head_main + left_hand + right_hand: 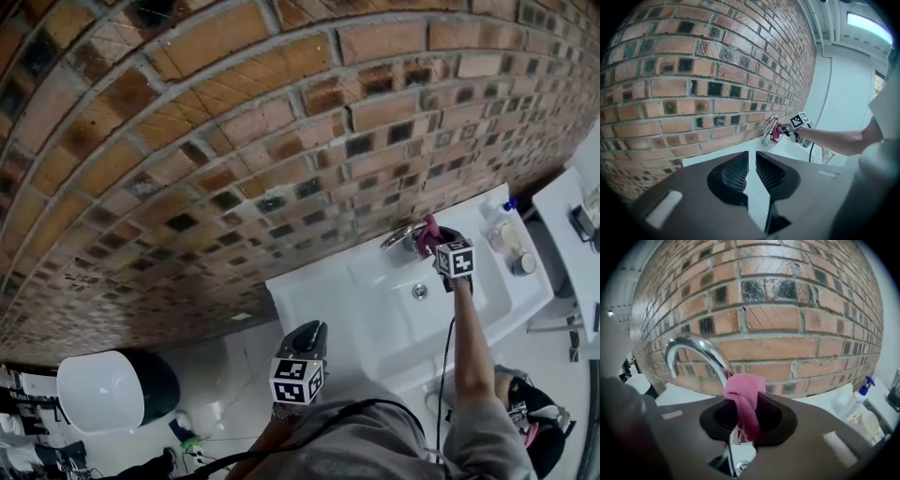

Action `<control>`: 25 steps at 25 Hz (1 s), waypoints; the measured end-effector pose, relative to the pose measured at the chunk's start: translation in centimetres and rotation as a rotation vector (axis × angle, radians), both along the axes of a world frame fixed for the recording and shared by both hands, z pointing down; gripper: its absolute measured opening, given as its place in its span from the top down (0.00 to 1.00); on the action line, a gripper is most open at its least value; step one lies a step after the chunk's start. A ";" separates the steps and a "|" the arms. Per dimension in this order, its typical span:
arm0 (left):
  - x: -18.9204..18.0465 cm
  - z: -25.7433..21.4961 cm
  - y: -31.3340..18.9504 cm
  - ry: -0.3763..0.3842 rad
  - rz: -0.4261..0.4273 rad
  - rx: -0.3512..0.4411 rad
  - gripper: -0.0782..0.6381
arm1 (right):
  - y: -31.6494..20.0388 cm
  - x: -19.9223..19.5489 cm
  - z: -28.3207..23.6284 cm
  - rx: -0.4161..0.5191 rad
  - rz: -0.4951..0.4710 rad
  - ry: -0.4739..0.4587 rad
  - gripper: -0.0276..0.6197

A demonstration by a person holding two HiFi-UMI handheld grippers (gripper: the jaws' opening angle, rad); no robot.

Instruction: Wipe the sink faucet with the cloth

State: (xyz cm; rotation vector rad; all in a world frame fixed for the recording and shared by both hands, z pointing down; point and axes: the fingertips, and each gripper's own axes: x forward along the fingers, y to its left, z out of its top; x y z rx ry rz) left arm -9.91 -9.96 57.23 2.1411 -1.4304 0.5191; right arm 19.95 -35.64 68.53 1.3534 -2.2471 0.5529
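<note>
Hidden or unclear:
- The faucet (pixel 401 234) base is covered by the cloth (pixel 428 234) and the right gripper (pixel 433 242) in the head view; only the chrome arch shows.
- In the right gripper view the cloth's (pixel 743 399) lower end drops out of sight between the jaws.
- The sink (pixel 375 309) bowl is mostly blocked there by the gripper body, with only a sliver and the drain showing.
- The person's body is cut off at the bottom edge of the head view.

Pose:
- The right forearm (pixel 469 356) reaches straight out across the sink's front rim and over the bowl. It carries the right gripper to the sink's back edge, against the brick wall (pixel 234 141).
- Its jaws are clamped on the pink cloth.
- The left gripper (pixel 307 339) hangs off the sink's front left corner, well apart from the bowl. Its jaws stand a narrow slit apart with nothing between them; the sink's white rim shows through the gap.

Task things:
- The faucet (pixel 693 352) is a gooseneck rising from the sink's back edge, arching up and curving down toward the bowl.
- The cloth is bunched at the top and pressed to the downward limb of the arch. Its long axis runs down through the jaws.
- A spray bottle (pixel 497 225) stands on the sink's right-hand deck
</note>
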 end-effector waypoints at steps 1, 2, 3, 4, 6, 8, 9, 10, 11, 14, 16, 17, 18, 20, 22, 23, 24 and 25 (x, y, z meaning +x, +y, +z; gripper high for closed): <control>0.2 -0.1 0.0 0.004 0.003 0.001 0.80 | 0.2 0.0 -1.3 0.032 -0.012 -0.019 0.83; 0.5 -0.2 0.0 0.007 0.009 0.004 0.80 | 0.4 0.1 -2.7 0.065 -0.022 -0.030 0.83; 0.7 -0.3 0.0 0.009 0.015 0.007 0.80 | 0.6 0.1 -4.0 0.099 -0.031 -0.027 0.83; 0.9 -0.3 0.0 0.011 0.020 0.010 0.80 | 0.8 0.0 -5.1 0.135 -0.043 -0.007 0.83; 1.1 -0.4 -0.1 0.012 0.027 0.013 0.80 | 1.1 -0.7 -7.2 0.207 -0.070 0.060 0.83; 1.2 -0.4 0.0 0.011 0.032 0.013 0.80 | 1.8 -1.9 -9.2 0.276 -0.095 0.106 0.83; 1.3 -0.4 0.1 0.011 0.035 0.014 0.80 | 2.2 -2.7 -10.2 0.306 -0.105 0.124 0.83; 1.4 -0.4 0.1 0.010 0.039 0.015 0.80 | 2.7 -3.4 -11.0 0.335 -0.116 0.145 0.83; 1.5 -0.4 0.1 0.011 0.043 0.016 0.80 | 3.2 -4.3 -11.7 0.363 -0.128 0.171 0.83; 1.9 -0.6 0.1 0.014 0.054 0.023 0.80 | 4.8 -6.9 -12.8 0.429 -0.169 0.276 0.83; 2.1 -0.9 0.2 0.017 0.055 0.027 0.80 | 5.5 -8.3 -12.8 0.460 -0.179 0.348 0.83; 2.1 -1.1 0.4 0.017 0.055 0.029 0.80 | 5.9 -8.8 -12.7 0.472 -0.178 0.367 0.83; 2.2 -1.2 0.6 0.017 0.056 0.030 0.80 | 6.3 -9.2 -12.4 0.479 -0.176 0.375 0.83; 2.3 -1.5 1.2 0.012 0.062 0.031 0.80 | 7.3 -10.2 -11.6 0.477 -0.192 0.379 0.83; 2.6 -1.7 2.0 0.004 0.075 0.027 0.80 | 8.6 -12.0 -8.8 0.418 -0.271 0.397 0.84; 2.7 -1.7 2.5 0.000 0.083 0.021 0.80 | 9.4 -13.2 -6.3 0.360 -0.328 0.421 0.84; 2.8 -1.7 3.0 -0.003 0.089 0.014 0.80 | 10.1 -14.3 -3.5 0.292 -0.374 0.436 0.84; 2.8 -1.7 3.7 -0.003 0.093 0.005 0.80 | 11.0 -15.3 -1.1 0.221 -0.389 0.409 0.84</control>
